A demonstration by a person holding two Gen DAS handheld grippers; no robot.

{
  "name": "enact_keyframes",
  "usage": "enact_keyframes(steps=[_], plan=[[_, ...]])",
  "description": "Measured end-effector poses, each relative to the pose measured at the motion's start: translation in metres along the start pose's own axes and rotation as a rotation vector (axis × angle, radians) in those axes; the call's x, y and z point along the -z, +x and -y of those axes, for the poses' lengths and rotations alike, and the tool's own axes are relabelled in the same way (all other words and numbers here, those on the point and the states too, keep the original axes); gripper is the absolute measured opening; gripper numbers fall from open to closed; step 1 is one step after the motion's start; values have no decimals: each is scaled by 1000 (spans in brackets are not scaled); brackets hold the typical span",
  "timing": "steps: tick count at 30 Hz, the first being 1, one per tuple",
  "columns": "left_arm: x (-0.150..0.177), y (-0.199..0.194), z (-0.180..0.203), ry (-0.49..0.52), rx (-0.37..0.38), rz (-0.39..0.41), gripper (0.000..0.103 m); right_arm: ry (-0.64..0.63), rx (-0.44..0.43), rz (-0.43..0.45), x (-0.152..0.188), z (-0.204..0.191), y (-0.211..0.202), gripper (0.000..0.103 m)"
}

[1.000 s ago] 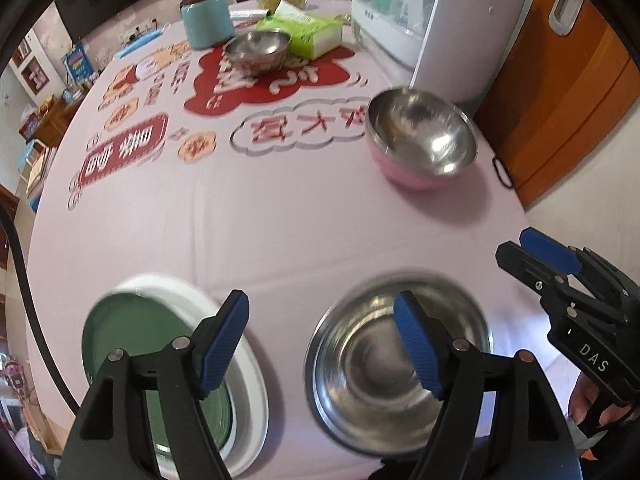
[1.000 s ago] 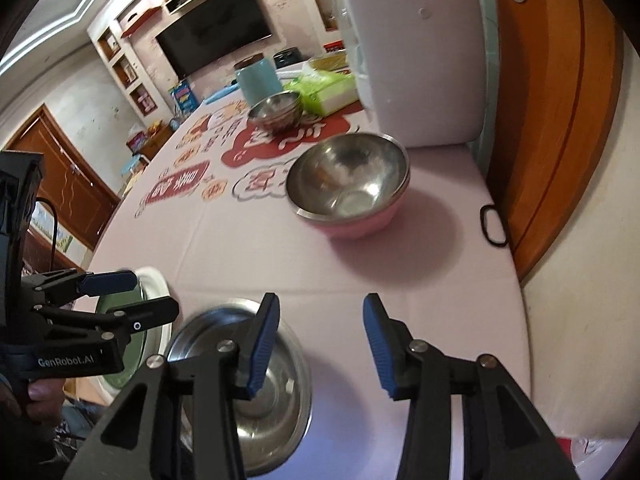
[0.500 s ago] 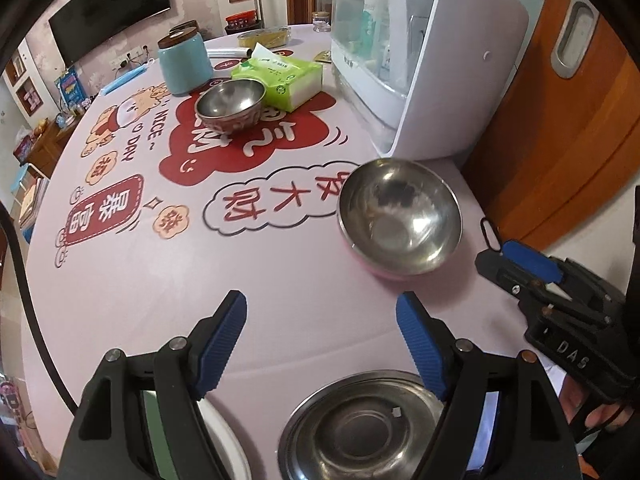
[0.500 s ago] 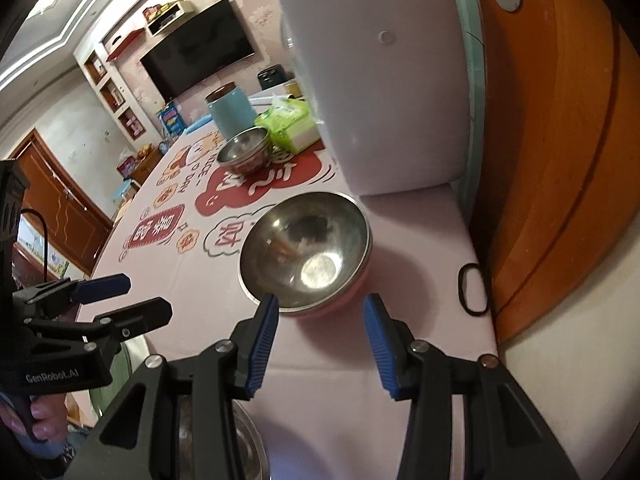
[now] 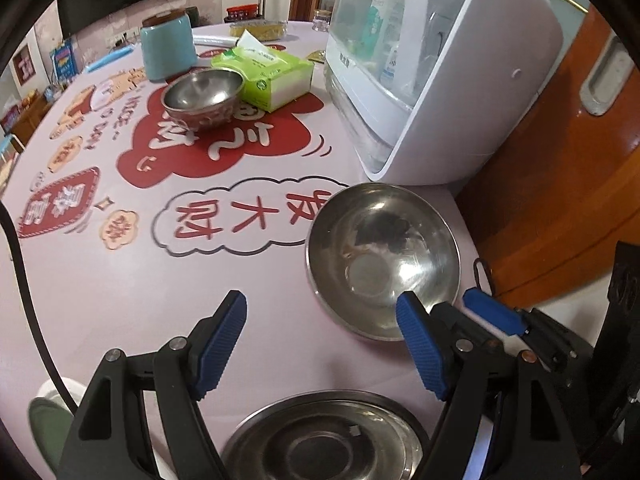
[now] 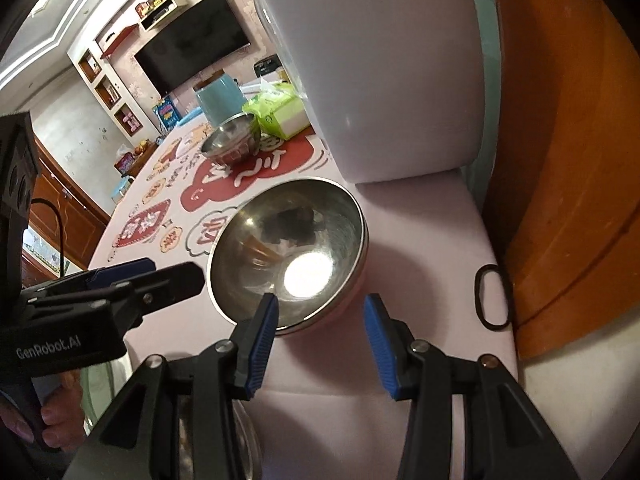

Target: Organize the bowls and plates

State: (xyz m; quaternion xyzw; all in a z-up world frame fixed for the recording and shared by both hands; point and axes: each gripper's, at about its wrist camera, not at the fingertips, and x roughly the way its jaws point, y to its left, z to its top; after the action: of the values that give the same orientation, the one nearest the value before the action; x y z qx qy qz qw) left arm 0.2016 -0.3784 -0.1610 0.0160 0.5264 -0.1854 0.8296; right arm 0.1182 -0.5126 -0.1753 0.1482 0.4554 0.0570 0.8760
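A large steel bowl with a pink outside [image 5: 382, 258] stands on the pink tablecloth near the white cabinet; it also shows in the right wrist view [image 6: 288, 248]. My right gripper [image 6: 320, 340] is open, its jaws at the bowl's near rim. My left gripper [image 5: 320, 348] is open and empty, above a flat steel bowl [image 5: 324, 440] at the table's near edge. A green plate on a white plate [image 5: 44, 428] lies at the lower left. A small steel bowl [image 5: 204, 98] stands further back.
A white dish cabinet [image 5: 436, 68] stands at the right. A green tissue box [image 5: 266, 70] and a teal canister [image 5: 168, 46] sit behind the small bowl. A black ring [image 6: 490, 296] lies by the table's right edge, next to an orange door [image 6: 568, 160].
Both grippers have moved forward over the table towards the large pink-sided bowl. The flat steel bowl and the green plate have slid to the bottom of the left view.
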Motion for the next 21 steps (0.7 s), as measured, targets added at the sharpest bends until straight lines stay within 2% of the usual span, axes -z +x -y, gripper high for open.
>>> enact_keyframes(steps=[4,9,11,13,16,19,21], plan=[[-1,18,-1,-27,22,-24,75,-5,-14,-3,-1,3,9,45],[-4,34,-5,-57,43,-47,68,-10,-16,-7,-2,7,14,45],[-4,39,-7,-64,58,-61,57,2,-10,-16,-2,10,17,44],[-4,45,-9,-75,78,-77,53,10,-9,-23,-2,12,17,41],[-4,52,-10,-88,98,-104,36,16,-3,-34,-2,15,19,34],[-4,57,-10,-95,113,-116,27,22,3,-39,-2,17,20,30],[-5,59,-9,-89,120,-114,25,22,3,-40,-2,16,21,26]])
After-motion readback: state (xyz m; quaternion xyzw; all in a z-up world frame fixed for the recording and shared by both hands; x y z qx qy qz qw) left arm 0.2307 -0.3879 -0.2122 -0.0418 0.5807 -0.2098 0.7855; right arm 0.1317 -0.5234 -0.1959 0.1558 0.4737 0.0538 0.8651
